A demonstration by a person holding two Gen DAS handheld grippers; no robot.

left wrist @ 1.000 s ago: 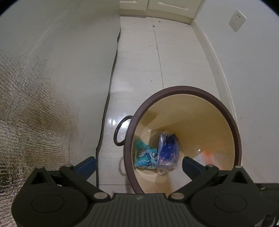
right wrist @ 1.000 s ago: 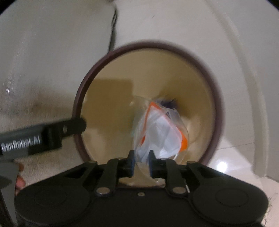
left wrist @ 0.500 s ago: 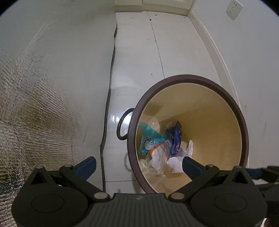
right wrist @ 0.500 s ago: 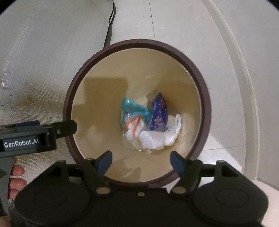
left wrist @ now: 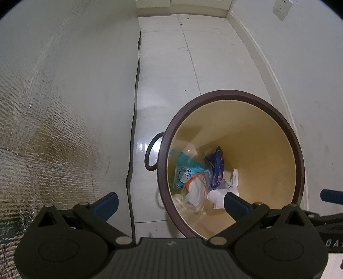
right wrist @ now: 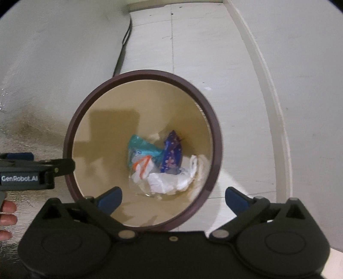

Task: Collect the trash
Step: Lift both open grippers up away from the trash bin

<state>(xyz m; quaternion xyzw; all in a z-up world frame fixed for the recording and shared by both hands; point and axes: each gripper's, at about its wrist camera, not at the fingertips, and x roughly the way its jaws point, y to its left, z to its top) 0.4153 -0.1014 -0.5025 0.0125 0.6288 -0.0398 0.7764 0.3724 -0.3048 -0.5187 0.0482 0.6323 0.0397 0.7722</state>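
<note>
A round bin with a dark brown rim (right wrist: 141,74) and tan inside stands on the floor below both grippers. On its bottom lie a teal wrapper (right wrist: 141,148), a dark blue flowered wrapper (right wrist: 171,154), a clear bag with orange trim (right wrist: 142,169) and crumpled white tissue (right wrist: 171,182). My right gripper (right wrist: 173,196) hangs above the bin, its jaws opening wide with nothing between them. My left gripper (left wrist: 170,203) points down over the bin's left rim (left wrist: 165,150), open and empty. The same bag (left wrist: 197,188) and teal wrapper (left wrist: 184,171) show in the left wrist view.
A silvery foil mat (left wrist: 42,128) covers the floor to the left. A dark ring (left wrist: 152,154) lies on the pale tiles beside the bin. A white wall with a baseboard (left wrist: 268,64) runs along the right, with an outlet (left wrist: 280,8). A person's fingers (right wrist: 7,212) hold the left gripper.
My right gripper opened and let go of the clear orange-trimmed bag, which dropped to the bin's bottom. The right gripper rose slightly. The left gripper stayed open over the rim.
</note>
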